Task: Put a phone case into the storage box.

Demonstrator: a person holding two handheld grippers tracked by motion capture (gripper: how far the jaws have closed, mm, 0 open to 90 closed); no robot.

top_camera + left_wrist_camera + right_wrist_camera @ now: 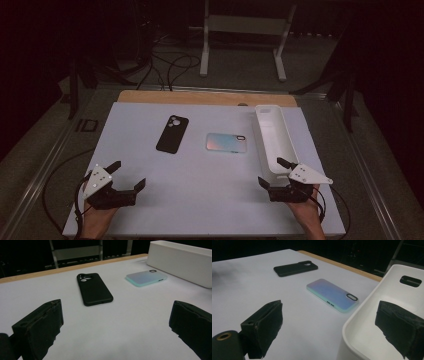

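A black phone case (172,133) (94,289) (295,268) lies flat on the white table top (200,200), left of centre. To its right lies a pale iridescent blue phone case (226,142) (146,278) (332,294). A long white bin (274,139) (181,261) (387,315) stands along the right side. My left gripper (129,175) (115,327) is open near the front left, nothing between its jaws. My right gripper (271,172) (329,325) is open at the bin's near end, one jaw over the bin's inside.
A wooden strip (205,97) borders the table's far edge. Beyond it stand a white metal frame (245,35) and loose cables (170,65) on the floor. Bare table surface lies between the grippers and the two cases.
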